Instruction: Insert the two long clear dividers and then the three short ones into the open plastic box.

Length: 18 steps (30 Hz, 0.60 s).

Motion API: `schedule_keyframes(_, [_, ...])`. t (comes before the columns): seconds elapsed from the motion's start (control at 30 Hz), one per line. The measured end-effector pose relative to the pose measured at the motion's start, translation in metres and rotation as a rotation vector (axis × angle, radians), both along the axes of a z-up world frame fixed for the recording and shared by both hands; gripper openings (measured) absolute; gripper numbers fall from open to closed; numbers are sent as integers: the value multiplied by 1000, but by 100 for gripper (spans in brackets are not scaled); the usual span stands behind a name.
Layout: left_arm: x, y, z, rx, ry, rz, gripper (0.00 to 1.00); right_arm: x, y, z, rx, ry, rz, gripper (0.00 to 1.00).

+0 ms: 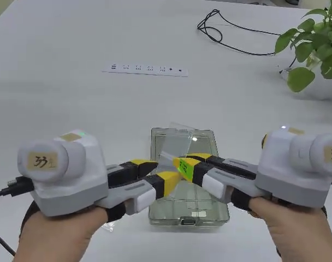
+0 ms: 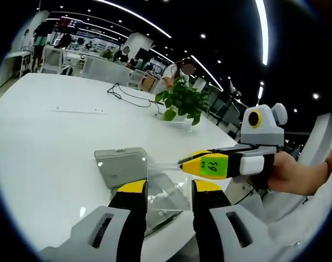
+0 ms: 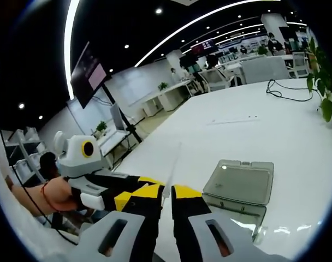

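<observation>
The open clear plastic box (image 1: 153, 214) lies on the white table, its lid (image 1: 182, 143) folded flat behind it. My right gripper (image 1: 181, 164) is shut on a clear divider (image 1: 167, 159) and holds it above the box. In the right gripper view the divider (image 3: 174, 164) shows edge-on, rising from between the closed jaws of my right gripper (image 3: 166, 192). My left gripper (image 1: 158, 171) is open, and its fingertips meet the right one's over the box. In the left gripper view the clear sheet (image 2: 167, 183) hangs between the spread jaws of my left gripper (image 2: 167, 190).
A white power strip (image 1: 146, 69) lies on the table farther back. A black cable (image 1: 227, 28) loops at the far right beside a potted plant (image 1: 313, 46). A person (image 2: 179, 73) stands behind the plant. White tabletop spreads on both sides of the box.
</observation>
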<state>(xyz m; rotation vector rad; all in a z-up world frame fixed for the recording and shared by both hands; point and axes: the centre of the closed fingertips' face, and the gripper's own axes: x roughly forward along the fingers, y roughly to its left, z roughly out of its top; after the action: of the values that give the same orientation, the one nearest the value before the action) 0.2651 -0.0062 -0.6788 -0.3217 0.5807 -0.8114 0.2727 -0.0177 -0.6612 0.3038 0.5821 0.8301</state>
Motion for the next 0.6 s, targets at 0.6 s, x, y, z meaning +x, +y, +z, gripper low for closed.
schedule_keyframes(0.6, [-5, -3, -1, 0, -31, -50, 34, 12, -12, 4, 13, 38, -76, 6])
